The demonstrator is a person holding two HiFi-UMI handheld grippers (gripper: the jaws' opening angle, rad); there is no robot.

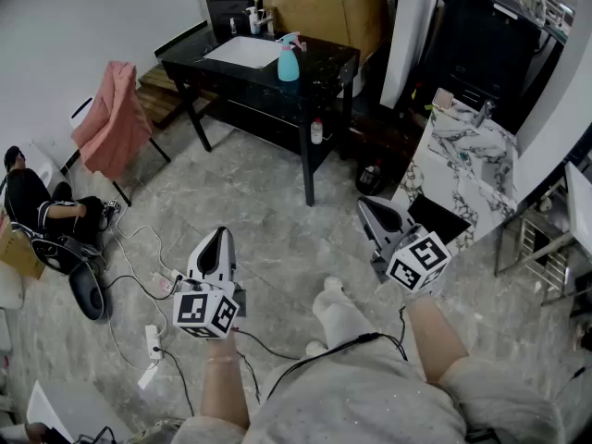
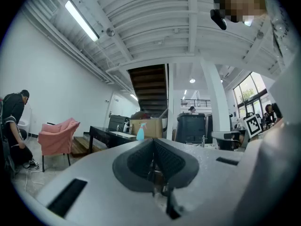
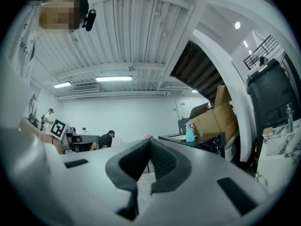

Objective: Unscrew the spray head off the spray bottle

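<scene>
Jaws closed and empty on left gripper (image 1: 219, 237) and right gripper (image 1: 368, 207), both well apart from spray bottle (image 1: 289, 65) upright on dark tabletop (image 1: 326, 59). Likely approach stage; the next move calls for opening, then gripping bottle body and spray head (image 1: 291, 41).

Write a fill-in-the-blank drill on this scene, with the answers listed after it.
The blue spray bottle stands on the black ____.
The left tongs and the right tongs are both ____.
The draped cloth is ____.
Missing words: table; shut; pink.
</scene>
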